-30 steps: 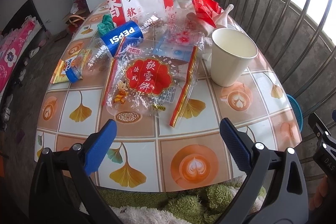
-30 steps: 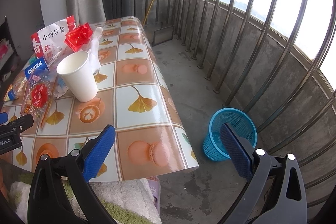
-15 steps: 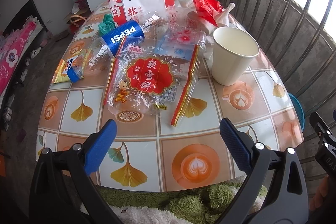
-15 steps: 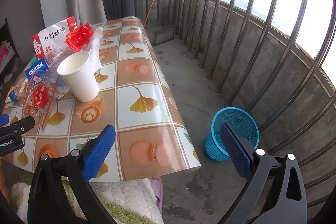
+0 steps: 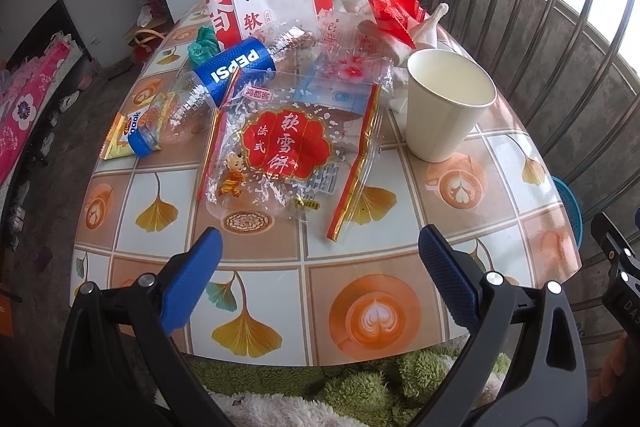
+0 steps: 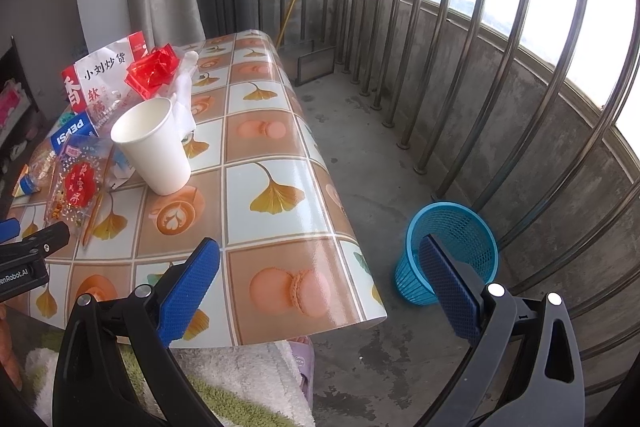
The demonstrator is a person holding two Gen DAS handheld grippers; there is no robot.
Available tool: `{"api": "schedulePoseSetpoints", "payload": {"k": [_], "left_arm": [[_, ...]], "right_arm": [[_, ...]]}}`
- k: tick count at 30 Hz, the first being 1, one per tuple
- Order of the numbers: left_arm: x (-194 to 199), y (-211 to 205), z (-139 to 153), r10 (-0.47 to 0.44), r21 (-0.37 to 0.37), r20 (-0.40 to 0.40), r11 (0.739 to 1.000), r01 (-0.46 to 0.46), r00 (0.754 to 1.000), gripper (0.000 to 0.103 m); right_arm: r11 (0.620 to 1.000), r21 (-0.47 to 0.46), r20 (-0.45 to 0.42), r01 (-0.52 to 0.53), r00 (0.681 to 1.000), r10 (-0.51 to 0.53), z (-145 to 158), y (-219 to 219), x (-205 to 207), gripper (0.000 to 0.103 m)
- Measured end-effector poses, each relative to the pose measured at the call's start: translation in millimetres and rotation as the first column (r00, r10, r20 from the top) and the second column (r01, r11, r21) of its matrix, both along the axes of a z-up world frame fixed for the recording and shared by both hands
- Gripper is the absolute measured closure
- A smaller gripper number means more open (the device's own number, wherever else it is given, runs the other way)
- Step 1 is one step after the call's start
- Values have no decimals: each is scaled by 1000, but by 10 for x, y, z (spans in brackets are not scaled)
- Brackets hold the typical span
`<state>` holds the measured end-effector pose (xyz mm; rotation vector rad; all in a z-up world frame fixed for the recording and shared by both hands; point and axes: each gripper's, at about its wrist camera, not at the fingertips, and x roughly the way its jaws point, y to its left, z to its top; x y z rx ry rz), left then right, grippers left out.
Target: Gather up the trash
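We hold our left gripper [image 5: 318, 269] and right gripper [image 6: 320, 267] spread wide and empty at frame bottom. The clear snack wrapper [image 5: 280, 151], Pepsi bottle [image 5: 216, 83] and paper cup [image 5: 448, 103] crowd mid-frame on the table [image 5: 400, 307]. The blue basket [image 6: 450, 251] stands lower right, partly hidden by a finger.

The tabletop [image 5: 372, 319] wears a glossy, smooth plastic cover that catches window glare. On it, a matt paper cup [image 5: 448, 107], a crinkled clear plastic snack bag [image 5: 280, 151] and a transparent plastic bottle [image 5: 208, 87] with a shiny label. Off its right edge stands a blue plastic mesh basket [image 6: 452, 247] on rough concrete floor [image 6: 360, 155] — dull metal railing bars [image 6: 448, 39] behind. Each gripper [image 5: 318, 283] [image 6: 318, 283] has textured blue pads on matt black plastic.
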<state>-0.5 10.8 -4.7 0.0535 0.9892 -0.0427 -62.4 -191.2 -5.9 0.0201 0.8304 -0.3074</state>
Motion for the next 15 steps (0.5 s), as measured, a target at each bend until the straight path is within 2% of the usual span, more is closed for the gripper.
{"api": "schedulePoseSetpoints", "payload": {"k": [15], "left_arm": [[-20,122,-6,10,7,1,1000,-10,1000,9]], "right_arm": [[999,43,4,-20,1000,20,8,-38,43,6]]}}
